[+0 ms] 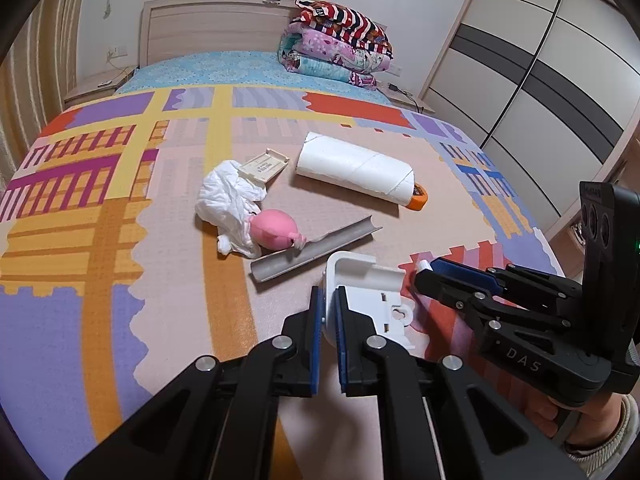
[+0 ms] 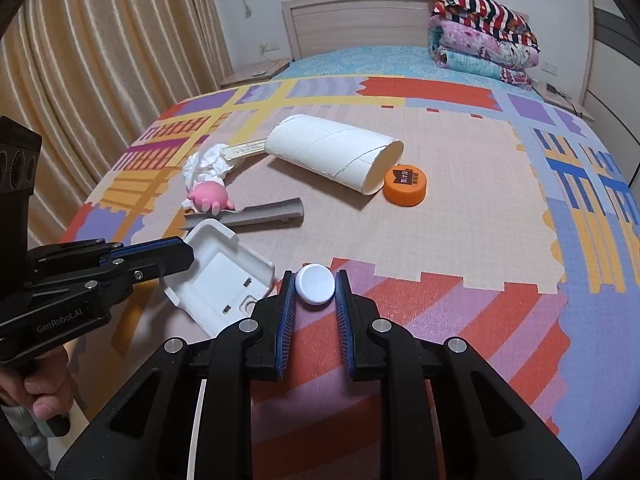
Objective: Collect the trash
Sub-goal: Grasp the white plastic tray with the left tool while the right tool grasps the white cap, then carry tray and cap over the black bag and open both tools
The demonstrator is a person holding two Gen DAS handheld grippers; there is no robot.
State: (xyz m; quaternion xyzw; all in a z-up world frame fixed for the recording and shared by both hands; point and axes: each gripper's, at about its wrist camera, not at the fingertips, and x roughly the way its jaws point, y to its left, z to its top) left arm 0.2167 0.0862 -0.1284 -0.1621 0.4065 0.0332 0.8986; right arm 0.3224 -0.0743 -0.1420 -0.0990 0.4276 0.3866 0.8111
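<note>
Left gripper (image 1: 326,300): black angular linkage arms, silver round pivot screws, blue ribbed pads; "GenRobot.AI" lettered on its body, seen at 9 o'clock in the right wrist view. Right gripper (image 2: 315,289): same build; "DAS" lettering, green indicator light, black upright camera housing with round lenses. Hand (image 1: 592,420): light knitted cuff.

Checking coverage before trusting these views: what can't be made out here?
- Orange cap: left wrist view, mostly hidden behind the white tube.
- White lid: left view, covered by the right gripper.
- Beige card print: too small, both views.
- Trash bin: none in view.
</note>
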